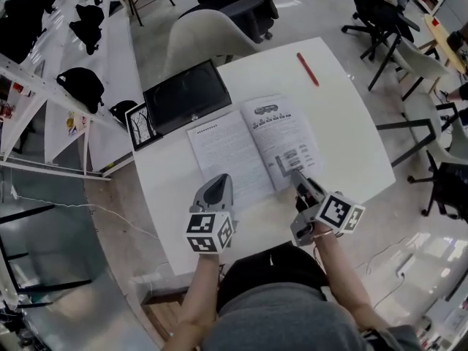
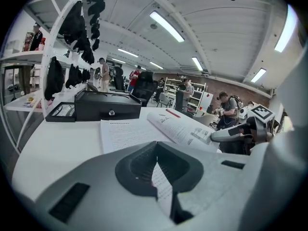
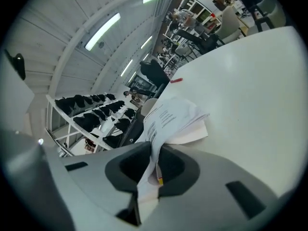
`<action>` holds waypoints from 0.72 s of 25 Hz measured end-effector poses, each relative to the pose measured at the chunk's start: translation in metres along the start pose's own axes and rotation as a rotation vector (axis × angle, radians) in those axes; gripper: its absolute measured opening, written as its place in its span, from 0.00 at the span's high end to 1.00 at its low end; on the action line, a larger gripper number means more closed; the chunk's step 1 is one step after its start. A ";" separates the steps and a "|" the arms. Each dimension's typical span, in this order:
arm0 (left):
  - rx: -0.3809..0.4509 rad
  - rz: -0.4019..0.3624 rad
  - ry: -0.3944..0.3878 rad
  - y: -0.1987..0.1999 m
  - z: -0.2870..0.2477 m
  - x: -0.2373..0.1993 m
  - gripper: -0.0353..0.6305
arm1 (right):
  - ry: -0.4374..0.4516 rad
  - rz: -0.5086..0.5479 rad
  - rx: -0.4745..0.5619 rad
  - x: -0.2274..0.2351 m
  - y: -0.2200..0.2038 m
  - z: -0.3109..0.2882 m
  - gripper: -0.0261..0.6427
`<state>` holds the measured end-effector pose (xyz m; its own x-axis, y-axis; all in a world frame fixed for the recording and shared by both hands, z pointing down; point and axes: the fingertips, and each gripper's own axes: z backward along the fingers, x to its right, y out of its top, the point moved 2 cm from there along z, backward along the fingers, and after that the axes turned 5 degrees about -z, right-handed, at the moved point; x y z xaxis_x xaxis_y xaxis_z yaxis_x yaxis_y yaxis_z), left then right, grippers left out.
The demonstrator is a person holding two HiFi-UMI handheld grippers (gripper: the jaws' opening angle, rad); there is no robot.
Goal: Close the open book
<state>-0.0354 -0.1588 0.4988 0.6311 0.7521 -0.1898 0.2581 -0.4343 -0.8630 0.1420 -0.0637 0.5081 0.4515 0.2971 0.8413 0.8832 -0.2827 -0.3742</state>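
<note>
An open book (image 1: 252, 148) lies on the white table (image 1: 344, 123), its printed pages facing up. My right gripper (image 1: 298, 178) is at the lower corner of the right-hand page and is shut on a few pages. In the right gripper view those pages (image 3: 171, 117) rise curled out of the pinch of the right gripper (image 3: 153, 153). My left gripper (image 1: 217, 186) rests with its tip on the lower edge of the left page, jaws together. In the left gripper view the left gripper (image 2: 156, 150) shows the left page (image 2: 130, 131) under it and nothing held.
A black case (image 1: 186, 96) and a small framed picture (image 1: 142, 126) stand at the table's far left. A red pen (image 1: 308, 69) lies at the far right. A white chair (image 1: 201, 39) stands behind the table, with a rack of black caps (image 1: 80, 86) at left and office chairs (image 1: 380, 13) at right.
</note>
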 end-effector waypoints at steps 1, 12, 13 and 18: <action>0.006 0.008 0.007 0.000 0.002 -0.001 0.94 | -0.003 0.026 -0.005 -0.002 -0.001 0.000 0.89; 0.043 0.034 0.076 0.001 0.023 -0.009 0.94 | -0.010 0.416 -0.066 -0.036 -0.015 -0.001 0.94; 0.045 0.036 0.082 0.001 0.025 -0.010 0.94 | -0.011 0.448 -0.073 -0.037 -0.017 -0.001 0.94; 0.056 0.050 0.115 -0.002 0.034 -0.015 0.94 | 0.003 0.563 -0.112 -0.046 -0.027 -0.006 0.94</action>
<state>-0.0700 -0.1519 0.4877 0.7224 0.6674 -0.1809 0.1854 -0.4390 -0.8792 0.0965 -0.0751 0.4814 0.8476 0.0699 0.5260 0.4880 -0.4918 -0.7211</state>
